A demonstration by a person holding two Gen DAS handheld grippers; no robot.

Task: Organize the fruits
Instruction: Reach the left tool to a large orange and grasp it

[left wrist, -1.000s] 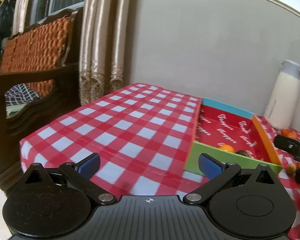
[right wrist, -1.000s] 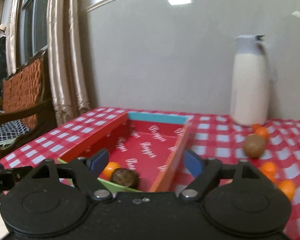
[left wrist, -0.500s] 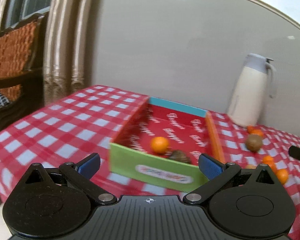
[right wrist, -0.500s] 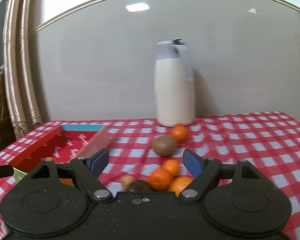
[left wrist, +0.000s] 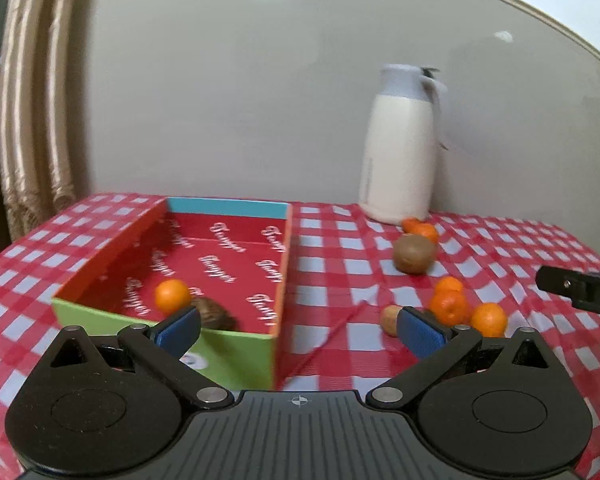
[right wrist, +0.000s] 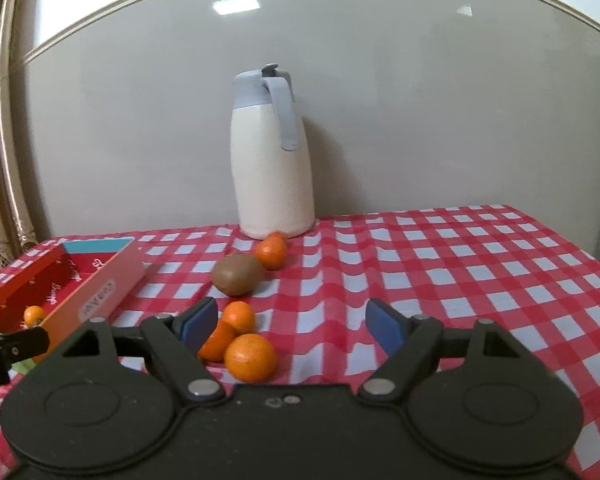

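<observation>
My left hand-held gripper point(left wrist: 298, 330) hangs released with nothing between its blue pads, over the near corner of the open box point(left wrist: 168, 322), where one orange point(left wrist: 173, 295) and a brown fruit point(left wrist: 216, 314) lie together by the green front wall. My right hand-held gripper point(right wrist: 288, 326) is spread wide and empty too, above the red-checked tabletop point(right wrist: 460, 264), with a cluster of three oranges point(right wrist: 250, 357) just beside its left pad. Further back a kiwi point(right wrist: 237, 279) touches another orange point(right wrist: 271, 252) in front of the white thermos jug point(right wrist: 272, 176).
</observation>
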